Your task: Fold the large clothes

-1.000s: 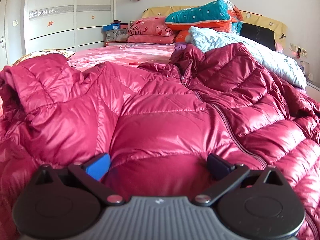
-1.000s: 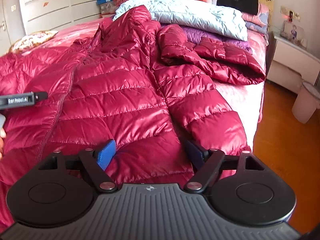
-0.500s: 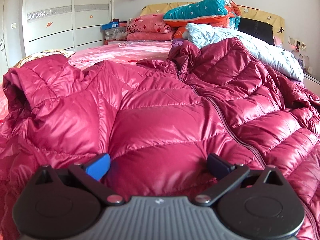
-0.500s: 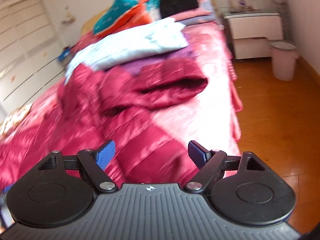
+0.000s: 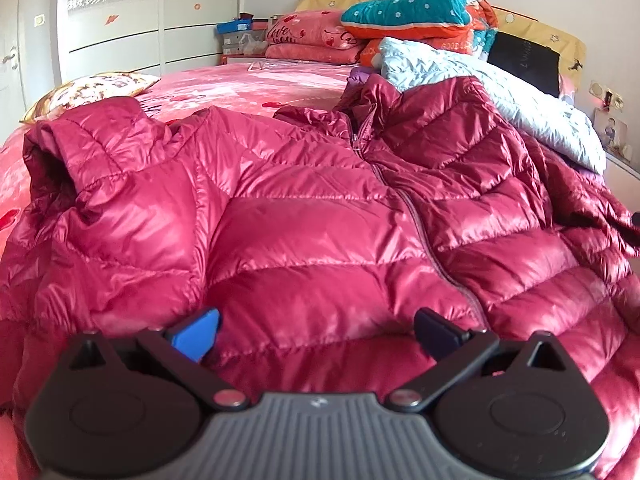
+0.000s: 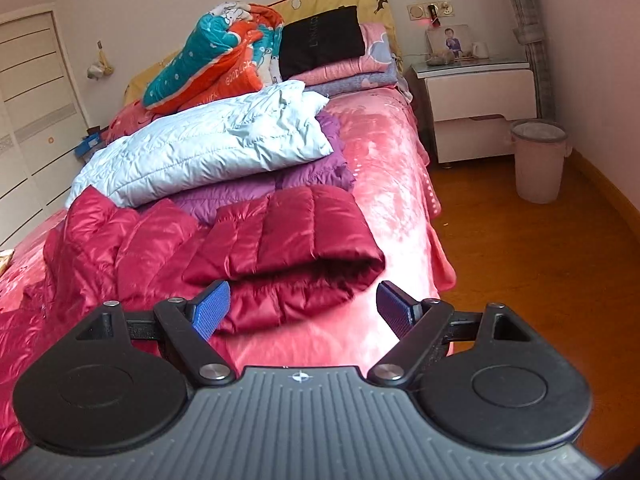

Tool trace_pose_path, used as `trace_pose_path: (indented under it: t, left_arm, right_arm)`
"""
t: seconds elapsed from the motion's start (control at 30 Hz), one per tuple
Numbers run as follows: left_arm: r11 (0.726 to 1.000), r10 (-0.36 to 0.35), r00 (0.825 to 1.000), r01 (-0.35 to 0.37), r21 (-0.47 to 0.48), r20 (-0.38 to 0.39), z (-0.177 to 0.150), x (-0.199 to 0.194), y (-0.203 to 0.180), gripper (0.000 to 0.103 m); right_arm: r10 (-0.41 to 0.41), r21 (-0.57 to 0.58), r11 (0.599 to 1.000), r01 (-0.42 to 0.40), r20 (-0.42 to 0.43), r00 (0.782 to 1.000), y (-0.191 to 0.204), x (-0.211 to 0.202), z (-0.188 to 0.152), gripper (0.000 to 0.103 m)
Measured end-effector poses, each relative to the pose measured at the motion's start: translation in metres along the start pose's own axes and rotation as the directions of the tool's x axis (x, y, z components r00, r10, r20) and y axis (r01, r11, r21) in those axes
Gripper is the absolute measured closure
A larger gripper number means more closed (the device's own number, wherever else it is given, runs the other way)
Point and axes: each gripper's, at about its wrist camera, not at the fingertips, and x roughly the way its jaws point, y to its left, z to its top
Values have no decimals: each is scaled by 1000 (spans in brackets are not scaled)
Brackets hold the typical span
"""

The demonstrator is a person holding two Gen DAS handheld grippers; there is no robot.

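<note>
A large shiny crimson down jacket (image 5: 320,232) lies spread front-up on the pink bed (image 5: 240,84), zipper running up its middle, hood or sleeve bunched at the left. My left gripper (image 5: 316,330) is open and empty, low over the jacket's hem. In the right wrist view the jacket's right sleeve (image 6: 288,240) lies folded near the bed's right edge. My right gripper (image 6: 306,310) is open and empty, just in front of that sleeve's cuff end.
A light-blue quilted jacket (image 6: 208,148) lies on a purple one (image 6: 304,176) behind the sleeve. Pillows and a teal-orange blanket (image 6: 216,64) are stacked at the headboard. A nightstand (image 6: 476,108) and pink bin (image 6: 538,160) stand on the wooden floor at the right.
My right gripper has swung right, from over the jacket's body to the sleeve at the bed's right edge. My left gripper has stayed nearly still, pulling back slightly.
</note>
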Motion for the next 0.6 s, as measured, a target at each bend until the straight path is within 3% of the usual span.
trace_pose_path:
  t: [0.17,0.33,0.47,0.6]
  left_arm:
    - [999,-9,1000,10,-40,25,7,-2,-3,1]
    - [999,-33,998,35,-33,54,12,-1,-9,1]
    - [997,-67,996,68,-19,64,14,2,-16,1]
    - [995,-99,992,99,-1,76,17,6,-26,1]
  right_arm:
    - [-60,-173,983,58,-2,998,23,24,-2,3]
    - [-130,-390,910,142,56,990,47,45,-9,2]
    - [-141,-485,860,159,73,987,58,61,-13,1]
    - [-96,-517,849,113,60,994,61,69,-12,0]
